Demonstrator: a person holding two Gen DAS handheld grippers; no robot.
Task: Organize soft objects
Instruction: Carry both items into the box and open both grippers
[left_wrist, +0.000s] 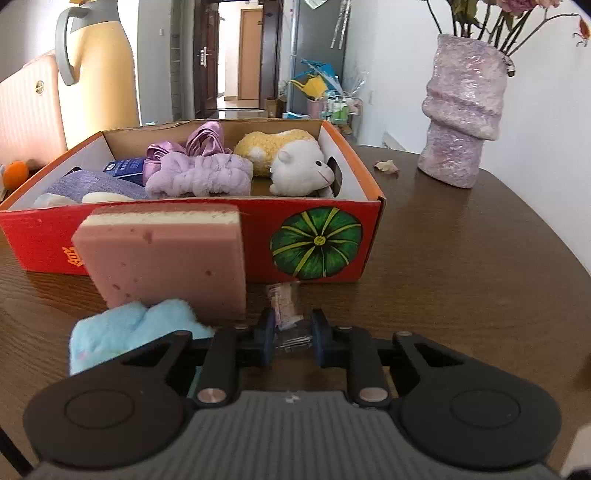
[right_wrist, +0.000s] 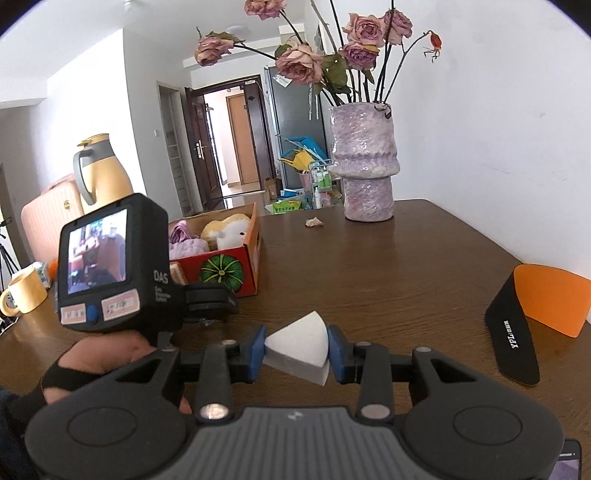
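Left gripper (left_wrist: 293, 341): jaws narrow, pads pressing both sides of a small clear packet (left_wrist: 286, 308) w/ pinkish contents; packet lies on the table (left_wrist: 461, 266), just in front of the box.
Right gripper (right_wrist: 296, 352): closed on a white wedge sponge (right_wrist: 301, 347), pads against its two sides, sponge lifted clear of the tabletop.
Left hand (right_wrist: 99, 363): seen in right wrist view, black strap across it, gripping the handle under the camera unit (right_wrist: 110, 266).
Box (left_wrist: 325, 236): red/orange cardboard, green pumpkin print on front wall, open top, on left part of table.
In box: white-and-yellow plush animal (left_wrist: 291, 162) at right end; purple fluffy headband (left_wrist: 199, 175) in middle; shiny purple scrunchie (left_wrist: 201, 142) behind it; blue pack (left_wrist: 125, 166) and lilac cloth (left_wrist: 92, 184) at left.
Pink sponge (left_wrist: 166, 254): upright, leaning on box's front wall, outside it.
Blue fluffy cloth (left_wrist: 129, 328): on table, touching pink sponge's base, partly hidden by left gripper.
Black-and-orange band (right_wrist: 532, 314): on table far right, well apart from box.
Vase (right_wrist: 364, 166): purple, w/ dried roses, at back of table.
Also: yellow jug (right_wrist: 101, 170), mug (right_wrist: 24, 290) at left.
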